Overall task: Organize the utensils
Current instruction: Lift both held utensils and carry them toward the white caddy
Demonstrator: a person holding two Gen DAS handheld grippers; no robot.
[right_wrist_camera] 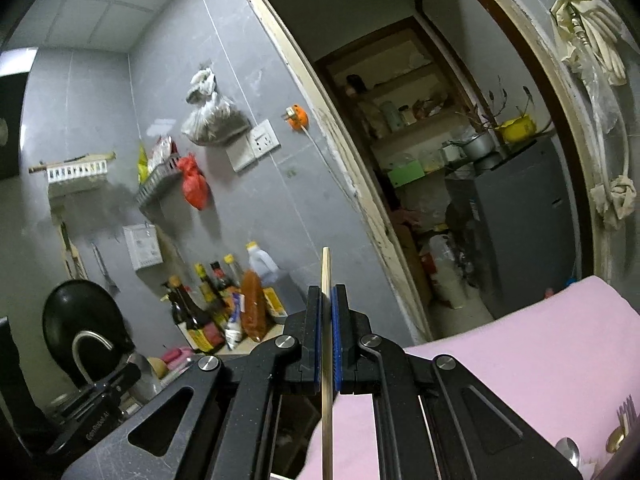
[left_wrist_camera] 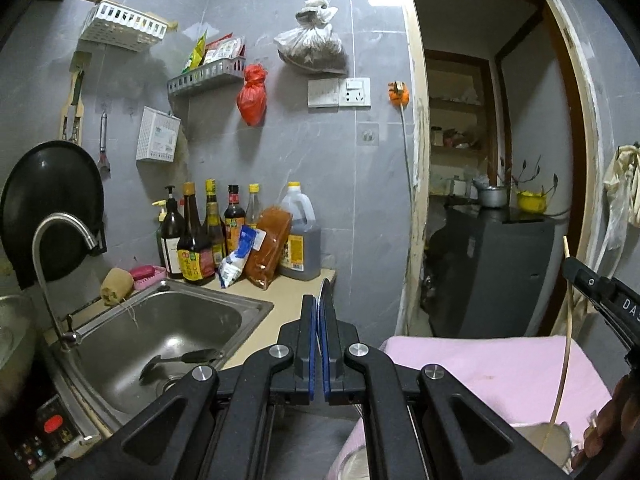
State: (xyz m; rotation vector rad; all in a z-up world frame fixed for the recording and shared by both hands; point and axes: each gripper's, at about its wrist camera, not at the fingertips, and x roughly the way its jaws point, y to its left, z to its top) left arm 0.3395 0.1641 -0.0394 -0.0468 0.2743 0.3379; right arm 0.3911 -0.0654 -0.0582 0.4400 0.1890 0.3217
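My left gripper [left_wrist_camera: 319, 300] is shut on a thin round metal piece [left_wrist_camera: 323, 286], seen edge-on between the blue pads; I cannot tell what it is. My right gripper [right_wrist_camera: 327, 292] is shut on a pale wooden chopstick [right_wrist_camera: 326, 344] that stands upright, its top above the fingers. In the left wrist view the chopstick [left_wrist_camera: 564, 344] runs down into a white holder [left_wrist_camera: 540, 442] at the lower right, with the right gripper [left_wrist_camera: 576, 270] clamped near its top. A spoon and fork [right_wrist_camera: 618, 432] lie at the lower right on the pink cloth.
A steel sink [left_wrist_camera: 168, 332] with a black spatula [left_wrist_camera: 180, 360] and a tap [left_wrist_camera: 56, 248] is at the left. Sauce bottles [left_wrist_camera: 208, 232] crowd the counter behind. A pink-covered surface [left_wrist_camera: 480, 368] lies below the grippers. An open doorway [left_wrist_camera: 492, 160] is to the right.
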